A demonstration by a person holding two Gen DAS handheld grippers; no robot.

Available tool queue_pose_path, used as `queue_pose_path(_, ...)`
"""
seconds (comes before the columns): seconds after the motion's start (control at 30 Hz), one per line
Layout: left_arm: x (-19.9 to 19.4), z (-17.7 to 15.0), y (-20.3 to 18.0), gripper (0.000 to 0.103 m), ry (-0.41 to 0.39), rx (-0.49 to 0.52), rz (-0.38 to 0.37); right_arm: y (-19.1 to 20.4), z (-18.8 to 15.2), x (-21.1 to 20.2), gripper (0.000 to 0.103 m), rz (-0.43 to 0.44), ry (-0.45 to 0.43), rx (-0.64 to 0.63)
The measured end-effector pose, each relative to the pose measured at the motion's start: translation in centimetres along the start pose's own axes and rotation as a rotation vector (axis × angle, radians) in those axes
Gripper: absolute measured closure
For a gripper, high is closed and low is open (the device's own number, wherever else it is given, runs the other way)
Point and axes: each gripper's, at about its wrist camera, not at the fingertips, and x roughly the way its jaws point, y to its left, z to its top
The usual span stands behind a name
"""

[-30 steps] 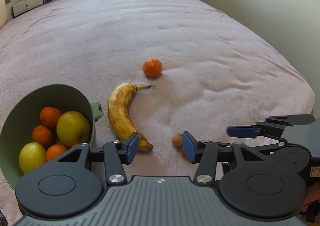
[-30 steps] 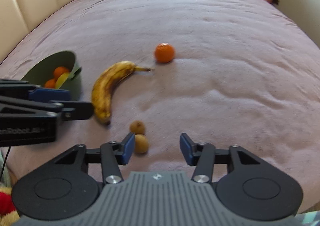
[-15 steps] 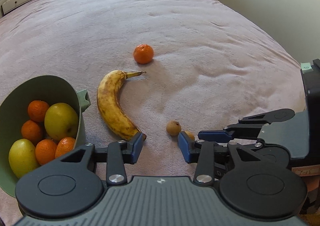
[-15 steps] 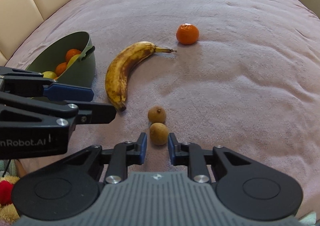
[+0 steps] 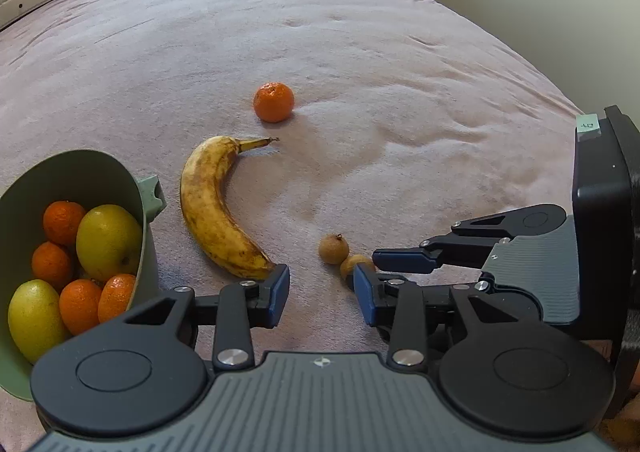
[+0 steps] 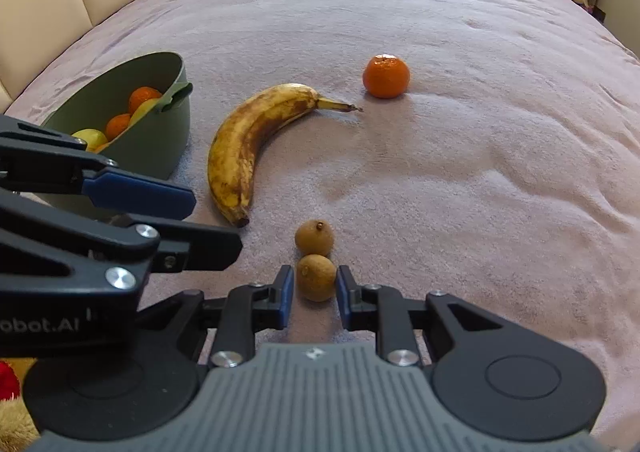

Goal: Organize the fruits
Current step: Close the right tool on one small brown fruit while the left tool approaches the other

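Oranges and lemons already fill the sage-green plastic bowl [image 6: 160, 140]; the right gripper [image 6: 316, 288] clamps the nearer brown longan [image 6: 316, 277], the left gripper [image 5: 322, 294] has been closing on nothing, and the spotted yellow banana [image 6: 256, 140] at eleven o'clock, the second longan [image 6: 314, 237] and the loose orange mandarin [image 6: 386, 76] at one remain.

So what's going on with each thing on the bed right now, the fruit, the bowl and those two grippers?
Right gripper: shut on the near longan.
Left gripper: jaws partly open, just been closing, nothing between them.
Far longan: loose, touching the near one.
Banana: lying loose on the bed.
Mandarin: loose, apart from the rest.
Green bowl: tilted, holding mandarins and lemons.
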Motion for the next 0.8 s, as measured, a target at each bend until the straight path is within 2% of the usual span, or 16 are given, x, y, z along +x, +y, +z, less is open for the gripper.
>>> queue_pose_path(0.27, -0.4, 0.2, -0.2, 0.059, -0.03, 0.001, -0.019, -0.4, 0.1, -0.9, 0.087, -0.016, 0.01, 0.041)
queue_pose_path(0.43, -0.6, 0.5, -0.6, 0.059, -0.05, 0.004, -0.035, -1.5, 0.2, -1.9, 0.088, -0.078, 0.003, 0.072)
queue_pose_path(0.6, 0.1, 0.4, -1.6, 0.061, -0.047, 0.058, -0.049, -3.5, 0.5, -2.6, 0.088, -0.1, 0.001, 0.16)
queue_pose_path(0.7, 0.9, 0.2, -2.2, 0.061, -0.051, 0.106, -0.048, -3.9, 0.6, -2.7, 0.088, -0.107, -0.004, 0.159)
queue_pose_path(0.8, 2.1, 0.2, -2.1, 0.061, -0.037, 0.101, -0.059, -4.3, 0.5, -2.4, 0.088, -0.101, 0.01, 0.166)
